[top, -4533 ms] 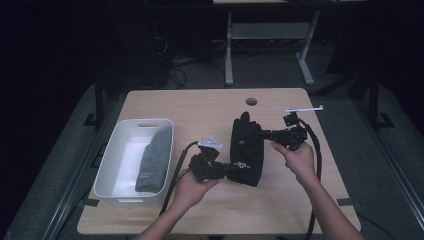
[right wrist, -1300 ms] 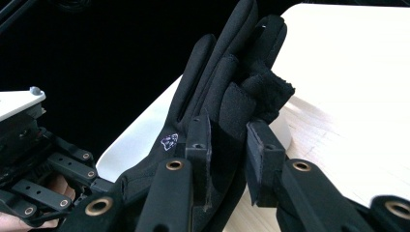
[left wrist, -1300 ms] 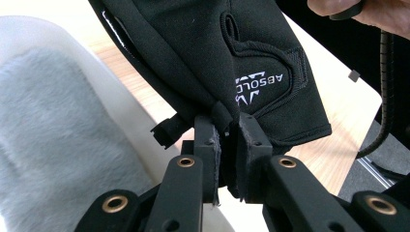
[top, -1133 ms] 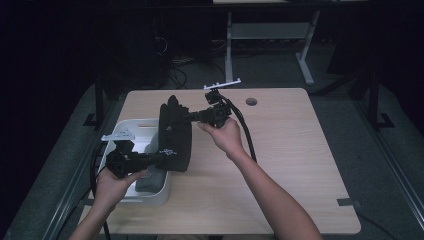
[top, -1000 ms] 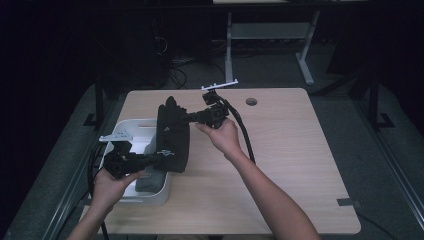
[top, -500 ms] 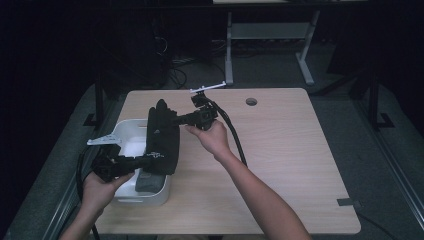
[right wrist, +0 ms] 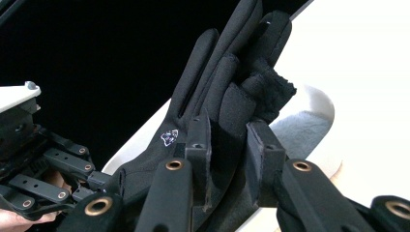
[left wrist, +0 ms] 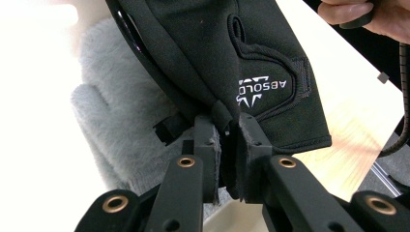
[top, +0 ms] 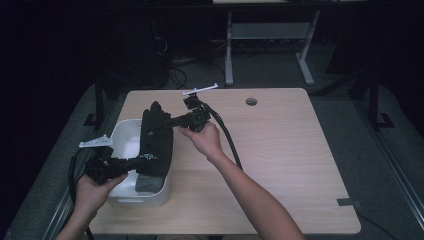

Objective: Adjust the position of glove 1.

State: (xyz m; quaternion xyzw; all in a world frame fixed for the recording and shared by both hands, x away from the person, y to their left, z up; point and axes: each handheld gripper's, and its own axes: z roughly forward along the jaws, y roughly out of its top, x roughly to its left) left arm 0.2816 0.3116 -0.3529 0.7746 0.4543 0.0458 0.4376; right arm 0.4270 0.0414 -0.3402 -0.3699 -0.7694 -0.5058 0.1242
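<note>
A black glove (top: 156, 137) hangs stretched over the white bin (top: 120, 145) at the surface's left, above a grey glove (top: 150, 183). The left tool (top: 145, 159) pinches its cuff; the right tool (top: 167, 121) clamps its fingers.

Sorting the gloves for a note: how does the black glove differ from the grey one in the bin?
The black glove is smooth, with a white logo; the grey glove looks fuzzy. The black one hangs between the left gripper and right gripper over the white bin; the grey one lies inside. Both are gloves.
</note>
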